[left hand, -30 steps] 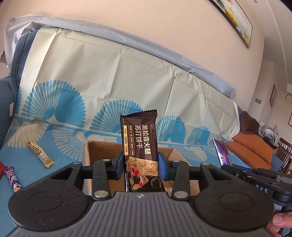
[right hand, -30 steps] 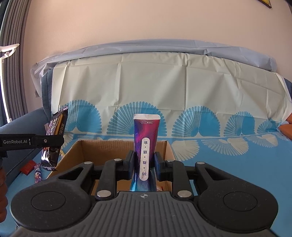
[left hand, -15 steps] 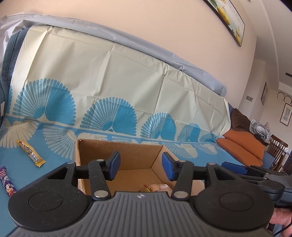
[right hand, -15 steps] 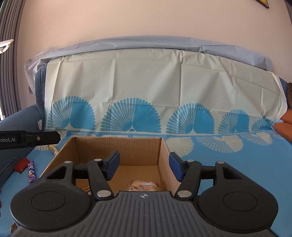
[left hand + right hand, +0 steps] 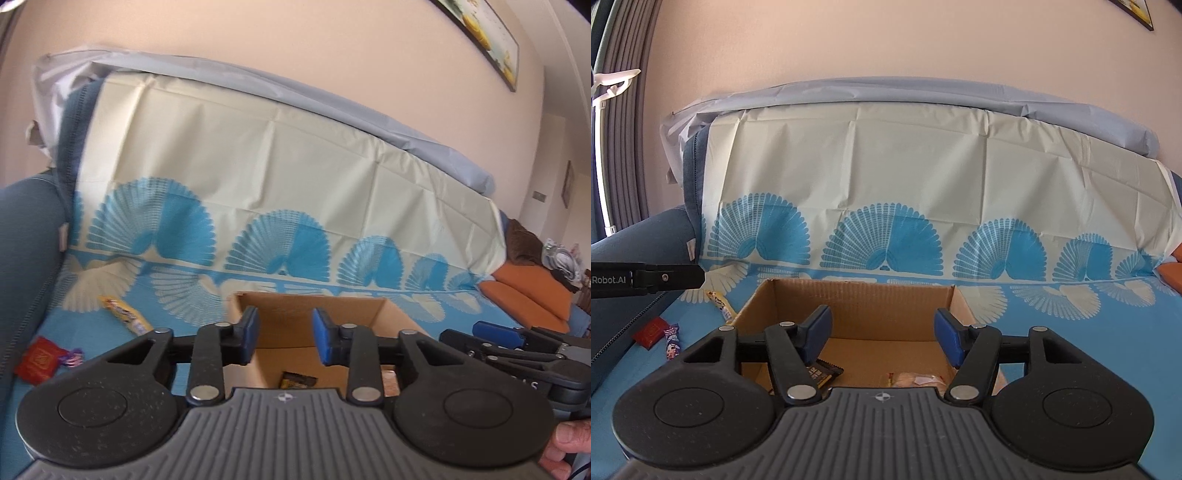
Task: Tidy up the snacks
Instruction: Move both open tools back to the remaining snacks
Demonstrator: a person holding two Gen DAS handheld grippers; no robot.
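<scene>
An open cardboard box sits on the blue patterned cloth. Inside it lie a dark cracker packet and a pale bread-like packet. My left gripper hovers over the box's near left corner; its jaws are closing with nothing between them. My right gripper stands open and empty above the box's near edge. To the left of the box, a yellow bar, a red packet and a purple packet lie loose on the cloth.
The cloth drapes over a sofa's seat and back. A blue armrest rises at the left and orange cushions lie at the far right. A person's thumb shows at the lower right of the left wrist view.
Both grippers let go of their packets, the dark cracker packet and the purple one, which dropped out of the jaws. The left jaws have since narrowed and that gripper has shifted left.
</scene>
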